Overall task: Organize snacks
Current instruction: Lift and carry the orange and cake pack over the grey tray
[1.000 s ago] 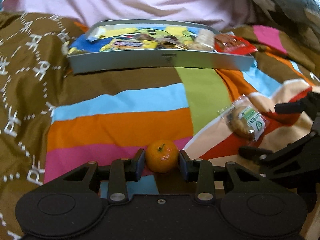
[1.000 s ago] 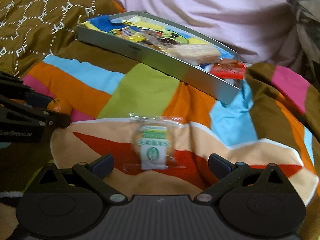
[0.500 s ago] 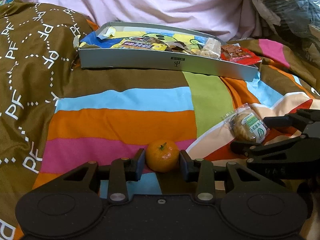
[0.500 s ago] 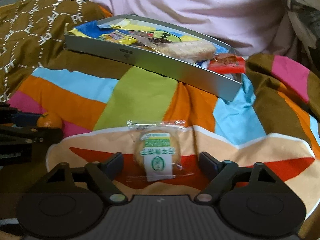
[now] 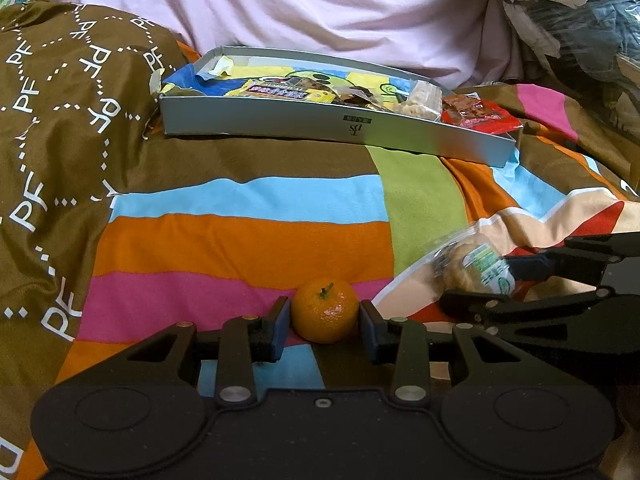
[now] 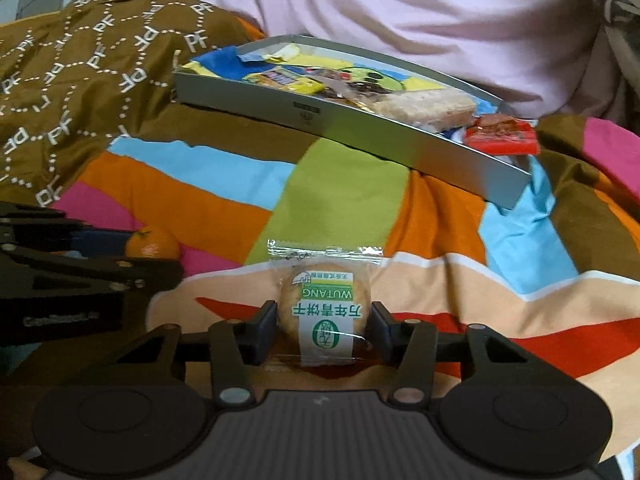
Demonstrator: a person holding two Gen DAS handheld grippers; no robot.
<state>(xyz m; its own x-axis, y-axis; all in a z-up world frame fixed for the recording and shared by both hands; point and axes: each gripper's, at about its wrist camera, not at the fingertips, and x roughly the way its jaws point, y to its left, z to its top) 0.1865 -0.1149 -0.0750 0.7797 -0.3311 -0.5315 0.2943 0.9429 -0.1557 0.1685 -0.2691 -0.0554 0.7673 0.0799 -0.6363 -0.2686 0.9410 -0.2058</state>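
- Where the view begins, nearest the cameras, the left gripper is clamped on a small round orange mandarin with a green stem, its dark pads pressed to both sides of the fruit, which sits low over the striped bedspread.
- Just to its right, the right gripper has its jaws closing around a round biscuit in a clear wrapper with a green and white label; the pads look to be at the wrapper's sides, though a firm hold cannot be confirmed.
- Both snacks are near the front edge of the bed, close together, so the two grippers work nearly side by side with little room between them.
- Beyond them the colourful bedspread of blue, orange, pink and green bands lies open, with nothing else on it to block a move forward.
- Farther back sits a shallow grey rectangular box, already holding several wrapped snacks, including a yellow packet and a pale crispy bar.
- A red wrapped snack sits at the box's right end, overhanging its rim.
- Judging from this, the task is well along: most snacks are boxed, and the mandarin and biscuit seem to be what is left.
- The box's low front wall must be cleared on the way in.
- Behind it rises pale pink bedding.
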